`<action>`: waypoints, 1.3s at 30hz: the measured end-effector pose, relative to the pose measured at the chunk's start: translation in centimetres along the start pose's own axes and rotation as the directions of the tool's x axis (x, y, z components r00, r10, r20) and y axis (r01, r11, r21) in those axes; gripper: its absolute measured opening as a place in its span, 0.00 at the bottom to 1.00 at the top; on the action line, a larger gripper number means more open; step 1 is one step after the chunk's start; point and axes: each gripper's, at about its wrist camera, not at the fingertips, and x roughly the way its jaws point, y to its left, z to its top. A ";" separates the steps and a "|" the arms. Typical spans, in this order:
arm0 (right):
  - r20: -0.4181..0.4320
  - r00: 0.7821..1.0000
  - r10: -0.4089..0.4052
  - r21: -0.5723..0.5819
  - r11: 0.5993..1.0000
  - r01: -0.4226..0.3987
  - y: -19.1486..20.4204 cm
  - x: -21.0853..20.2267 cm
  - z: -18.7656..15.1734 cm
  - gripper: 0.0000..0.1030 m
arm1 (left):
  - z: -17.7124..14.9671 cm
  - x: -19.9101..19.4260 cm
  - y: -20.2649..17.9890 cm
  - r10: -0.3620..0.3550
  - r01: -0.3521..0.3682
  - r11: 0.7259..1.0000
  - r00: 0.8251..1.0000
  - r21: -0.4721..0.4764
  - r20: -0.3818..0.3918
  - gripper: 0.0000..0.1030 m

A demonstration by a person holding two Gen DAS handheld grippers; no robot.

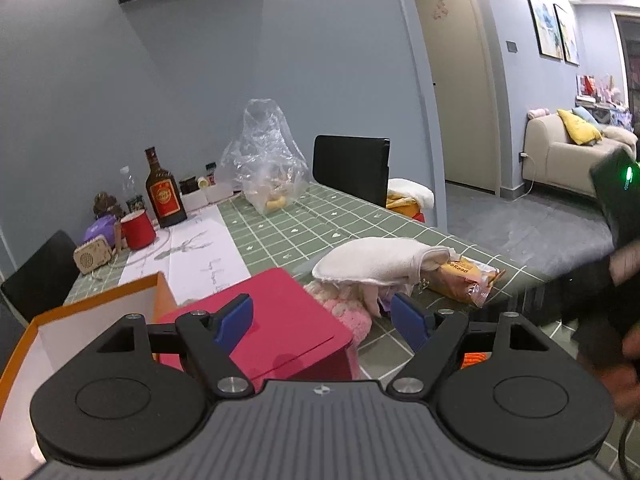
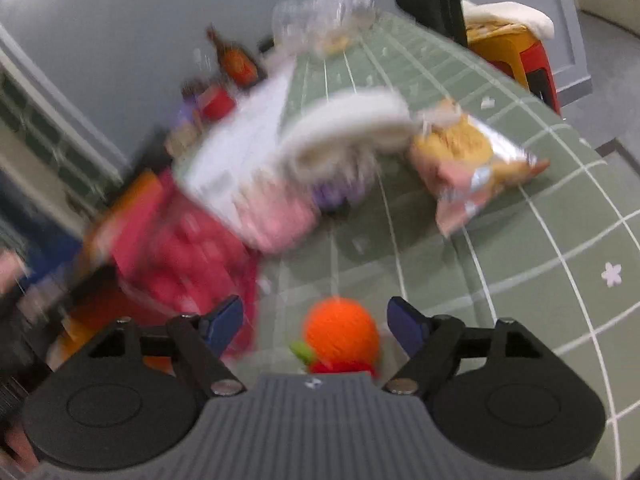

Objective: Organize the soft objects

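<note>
My left gripper (image 1: 323,320) stands open above the pink-red box (image 1: 276,328), with nothing between its blue fingers. Just past it lies a pile of soft things: a white padded cloth (image 1: 372,264) on top of a pink knitted piece (image 1: 348,312). An orange snack packet (image 1: 464,280) lies beside the pile. The right wrist view is blurred. There my right gripper (image 2: 314,322) is open, and an orange knitted ball (image 2: 340,330) with a green and red part sits on the table between its fingers, clear of both pads. The white cloth (image 2: 348,124), pink knit (image 2: 276,216) and packet (image 2: 468,156) lie beyond.
An open white box with an orange rim (image 1: 100,308) stands left of the pink-red box. At the far end of the green checked tablecloth (image 1: 304,224) are a brown bottle (image 1: 162,192), a red mug (image 1: 138,229) and a clear plastic bag (image 1: 266,160). A black chair (image 1: 352,168) stands behind.
</note>
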 end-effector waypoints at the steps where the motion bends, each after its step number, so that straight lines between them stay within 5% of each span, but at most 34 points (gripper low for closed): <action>1: 0.043 0.999 0.019 0.061 0.998 -0.022 -0.4 -0.2 0.8 0.76 | -0.1 -0.2 0.3 -0.004 0.004 1.000 1.000 -0.007 0.000 0.89; 2: 0.081 0.997 0.011 0.119 0.993 -0.020 -0.7 -0.1 1.6 0.74 | -0.2 -0.4 0.5 -0.006 0.006 1.000 1.000 -0.009 0.003 0.89; 4: 0.100 0.995 -0.011 0.167 0.986 -0.006 -0.6 1.6 3.5 0.45 | -0.5 -1.2 0.6 0.011 -0.011 1.000 0.999 0.015 0.041 0.89; 6: 0.081 0.997 -0.010 0.223 0.975 -0.008 -1.2 2.9 4.5 0.28 | -0.8 -1.9 0.3 0.049 -0.055 0.996 0.995 0.064 0.083 0.89; 10: 0.119 0.983 0.139 0.309 0.936 -0.169 -2.4 4.3 5.1 0.24 | -1.3 -3.3 -0.1 0.139 -0.158 0.980 0.980 0.124 0.145 0.89; 13: 0.132 0.981 0.142 0.358 0.916 -0.181 -3.0 4.5 5.2 0.25 | -0.9 -3.9 0.0 0.194 -0.215 0.967 0.968 0.134 0.159 0.89; 19: 0.190 0.967 0.169 0.448 0.862 -0.239 -4.4 5.0 5.0 0.25 | -0.4 -4.5 2.1 0.132 -0.144 0.987 0.979 0.067 0.153 0.89; 22: 0.226 0.959 0.173 0.433 0.864 -0.258 -5.0 5.2 4.3 0.03 | -0.4 -5.1 3.2 0.129 -0.144 0.986 0.979 0.086 0.160 0.89; 24: 0.255 0.945 0.206 0.449 0.840 -0.305 -5.5 4.7 3.9 0.02 | -0.4 -5.7 4.2 0.121 -0.135 0.989 0.975 0.065 0.187 0.89; 31: 0.393 0.829 0.398 0.133 0.867 -0.480 0.6 -2.4 3.8 0.02 | 0.6 -5.7 8.2 0.045 -0.025 0.993 0.985 -0.116 0.168 0.89; 33: 0.390 0.826 0.407 0.078 0.879 -0.470 2.4 -4.2 3.0 0.02 | 0.3 -5.4 9.2 0.015 0.006 0.990 0.989 -0.142 0.147 0.89; 39: 0.334 0.871 0.360 -0.051 0.930 -0.365 5.7 -9.1 -2.8 0.02 | -1.7 -5.7 11.4 -0.066 0.110 0.973 0.974 -0.203 0.215 0.88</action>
